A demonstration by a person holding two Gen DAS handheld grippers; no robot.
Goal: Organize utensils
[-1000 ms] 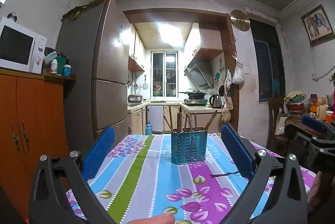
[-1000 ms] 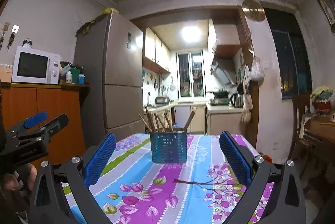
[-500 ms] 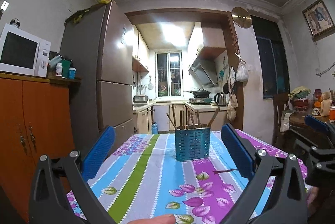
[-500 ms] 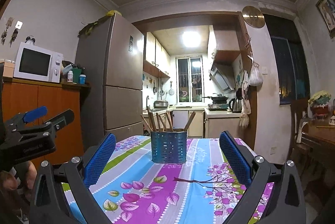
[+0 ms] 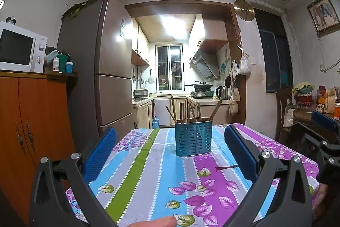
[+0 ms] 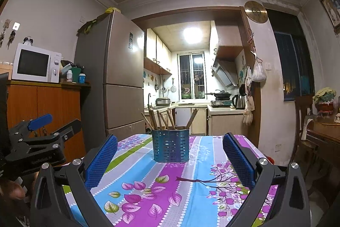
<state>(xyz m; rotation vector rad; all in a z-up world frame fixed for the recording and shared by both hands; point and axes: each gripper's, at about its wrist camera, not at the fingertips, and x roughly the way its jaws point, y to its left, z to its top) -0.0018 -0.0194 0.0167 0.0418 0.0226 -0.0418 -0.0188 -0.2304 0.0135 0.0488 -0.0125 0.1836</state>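
Left wrist view: the left claw (image 5: 170, 154) is spread wide and holds nothing, its blue pads (image 5: 99, 154) either side of the blue holder (image 5: 193, 137). The holder stands upright on the counter (image 5: 148, 174), which has a striped floral cloth, and wooden chopsticks (image 5: 184, 110) lean out of its top. The right claw (image 5: 325, 120) shows to the right of the holder.

Right wrist view: the right claw (image 6: 170, 161) is also wide open and empty. The holder (image 6: 170, 145) stands between its pads, further along the counter (image 6: 201, 184), chopsticks (image 6: 163, 118) inside. The left claw (image 6: 42, 129) is well left of the holder.

Left tool (image 5: 170, 151), right tool (image 6: 169, 158): black frames, blue textured pads, silver screws.
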